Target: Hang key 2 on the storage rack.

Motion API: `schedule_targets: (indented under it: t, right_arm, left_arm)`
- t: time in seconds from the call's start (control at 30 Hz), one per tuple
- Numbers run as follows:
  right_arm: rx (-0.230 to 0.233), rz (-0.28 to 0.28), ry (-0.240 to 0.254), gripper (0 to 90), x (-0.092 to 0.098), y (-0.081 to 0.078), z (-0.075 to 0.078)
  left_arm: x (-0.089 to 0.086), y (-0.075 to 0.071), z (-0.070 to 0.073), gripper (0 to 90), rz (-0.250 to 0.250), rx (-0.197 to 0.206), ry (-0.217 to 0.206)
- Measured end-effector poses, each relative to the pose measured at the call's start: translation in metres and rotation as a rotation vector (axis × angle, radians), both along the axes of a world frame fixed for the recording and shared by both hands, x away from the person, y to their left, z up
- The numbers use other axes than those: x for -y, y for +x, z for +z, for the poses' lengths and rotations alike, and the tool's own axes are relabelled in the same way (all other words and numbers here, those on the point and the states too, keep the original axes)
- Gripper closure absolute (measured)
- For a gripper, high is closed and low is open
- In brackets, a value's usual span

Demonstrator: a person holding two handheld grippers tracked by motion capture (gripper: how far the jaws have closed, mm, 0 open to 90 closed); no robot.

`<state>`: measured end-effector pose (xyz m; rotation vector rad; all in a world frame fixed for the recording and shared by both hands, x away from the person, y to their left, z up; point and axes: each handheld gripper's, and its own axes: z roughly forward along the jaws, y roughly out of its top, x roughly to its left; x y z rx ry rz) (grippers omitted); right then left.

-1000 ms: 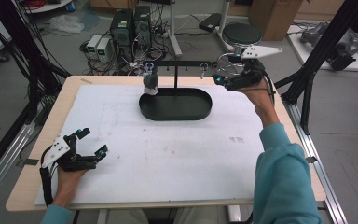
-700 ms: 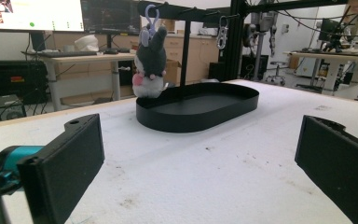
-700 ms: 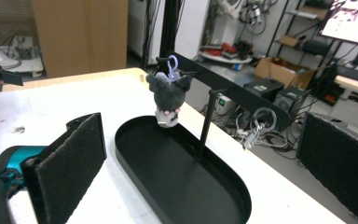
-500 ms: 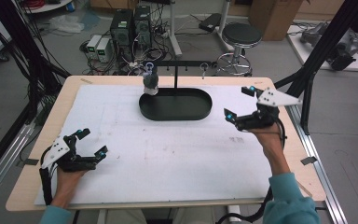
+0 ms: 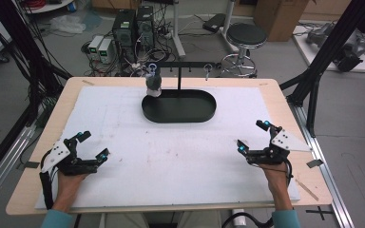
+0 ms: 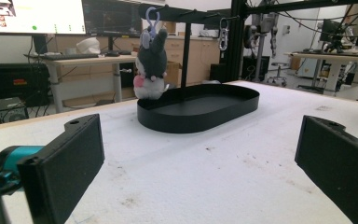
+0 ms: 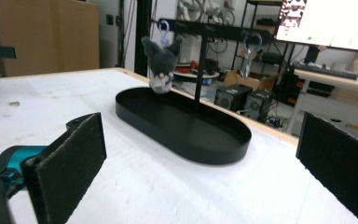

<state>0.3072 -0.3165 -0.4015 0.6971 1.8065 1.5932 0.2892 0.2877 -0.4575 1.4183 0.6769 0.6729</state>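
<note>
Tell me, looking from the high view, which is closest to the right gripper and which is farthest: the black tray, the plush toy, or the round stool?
From the right gripper:
1. Black tray, mid-table, toward the far edge.
2. Plush toy, hanging from the rack above the tray's left end.
3. Round stool, on the floor past the table's far edge.

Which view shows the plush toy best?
The left gripper view: the plush hangs large and front-on from its purple clip over the tray edge. The right gripper view shows it smaller; the high view shows a tiny top-down blob.
</note>
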Motion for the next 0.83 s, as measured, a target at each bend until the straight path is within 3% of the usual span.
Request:
schedule_targets:
  t: [0.03, 0.1, 0.2, 0.4, 0.57, 0.83]
  right_arm:
    - [0.026, -0.010, 0.016, 0.6, 0.002, -0.002, -0.007]
    - [0.032, -0.025, 0.057, 0.6, 0.006, -0.005, -0.017]
    - [0.008, -0.037, 0.090, 0.6, 0.009, -0.005, -0.031]
    - [0.011, -0.059, 0.081, 0.6, 0.010, -0.001, -0.046]
    - [-0.021, -0.058, 0.059, 0.6, 0.007, 0.003, -0.054]
    - [-0.010, -0.074, 0.092, 0.6, 0.009, 0.000, -0.055]
  left_arm:
    - [0.000, 0.000, 0.000, 1.7, -0.002, 0.002, 0.005]
    - [0.000, -0.002, 0.000, 1.7, 0.004, 0.009, 0.007]
    - [0.000, -0.004, 0.000, 1.7, 0.006, 0.009, 0.004]
    - [-0.001, -0.006, -0.001, 1.7, 0.010, 0.021, 0.004]
    - [0.000, -0.007, -0.001, 1.7, 0.011, 0.024, 0.004]
    - [-0.001, -0.007, -0.001, 1.7, 0.021, 0.031, -0.007]
